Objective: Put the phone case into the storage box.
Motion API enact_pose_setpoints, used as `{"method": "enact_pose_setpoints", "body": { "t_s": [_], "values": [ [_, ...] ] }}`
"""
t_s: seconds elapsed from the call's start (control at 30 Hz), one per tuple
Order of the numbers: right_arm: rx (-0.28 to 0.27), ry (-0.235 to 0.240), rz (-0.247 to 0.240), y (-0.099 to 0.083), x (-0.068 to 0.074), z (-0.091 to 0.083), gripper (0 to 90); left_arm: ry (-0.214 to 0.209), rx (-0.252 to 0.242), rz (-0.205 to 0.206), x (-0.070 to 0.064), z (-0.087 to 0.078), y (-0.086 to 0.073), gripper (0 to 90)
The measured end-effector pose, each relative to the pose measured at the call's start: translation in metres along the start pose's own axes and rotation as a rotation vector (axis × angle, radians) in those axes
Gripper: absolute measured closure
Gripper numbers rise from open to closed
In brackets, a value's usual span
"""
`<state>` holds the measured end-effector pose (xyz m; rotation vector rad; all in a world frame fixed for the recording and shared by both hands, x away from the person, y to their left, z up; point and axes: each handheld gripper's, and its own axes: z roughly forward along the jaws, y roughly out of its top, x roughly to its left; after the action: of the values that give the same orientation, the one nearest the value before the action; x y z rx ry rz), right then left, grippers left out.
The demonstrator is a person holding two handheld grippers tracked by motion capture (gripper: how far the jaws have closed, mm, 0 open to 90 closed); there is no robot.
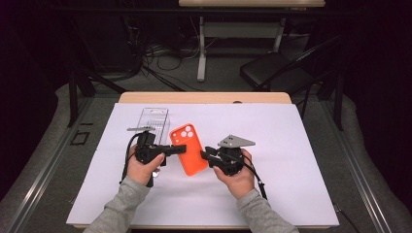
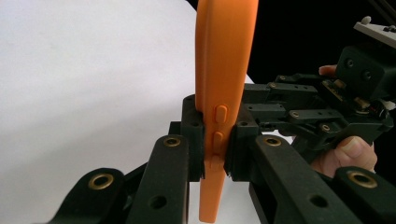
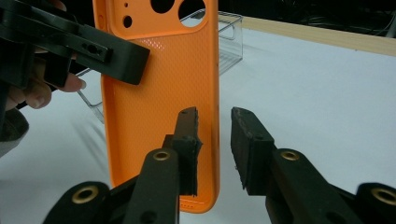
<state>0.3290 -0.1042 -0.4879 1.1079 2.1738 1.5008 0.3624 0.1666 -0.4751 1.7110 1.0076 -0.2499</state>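
orange phone case (image 1: pixel 189 148): camera cutouts, side buttons, textured inside, held above white sheet (image 1: pixel 291 160) | left gripper (image 2: pixel 215 140): clamped on its edge | right gripper (image 3: pixel 215 140): spread, straddling opposite edge | clear box (image 1: pixel 153 119) behind

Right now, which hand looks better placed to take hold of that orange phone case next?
The right gripper: its open jaws straddle the edge of the orange phone case, so it need only close. The left gripper is already clamped on the case's other edge.

Orange phone case (image 2: pixel 224 70) top cut off; clear box (image 3: pixel 224 42) partly hidden
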Motion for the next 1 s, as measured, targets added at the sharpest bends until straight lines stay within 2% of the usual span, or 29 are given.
{"method": "enact_pose_setpoints", "body": {
  "t_s": [0.57,0.73,1.0],
  "values": [
    [0.040,0.108,0.011,0.010,-0.004,-0.010,67.3,-0.003,0.028,0.071,0.000,-0.009,0.006,81.0],
    [0.055,0.129,0.002,0.011,-0.004,-0.011,67.2,-0.012,0.041,0.108,-0.002,-0.010,0.007,81.0],
    [0.049,0.152,-0.007,0.011,-0.004,-0.013,67.2,-0.019,0.065,0.137,-0.003,-0.012,0.009,81.0]
  ]
}}
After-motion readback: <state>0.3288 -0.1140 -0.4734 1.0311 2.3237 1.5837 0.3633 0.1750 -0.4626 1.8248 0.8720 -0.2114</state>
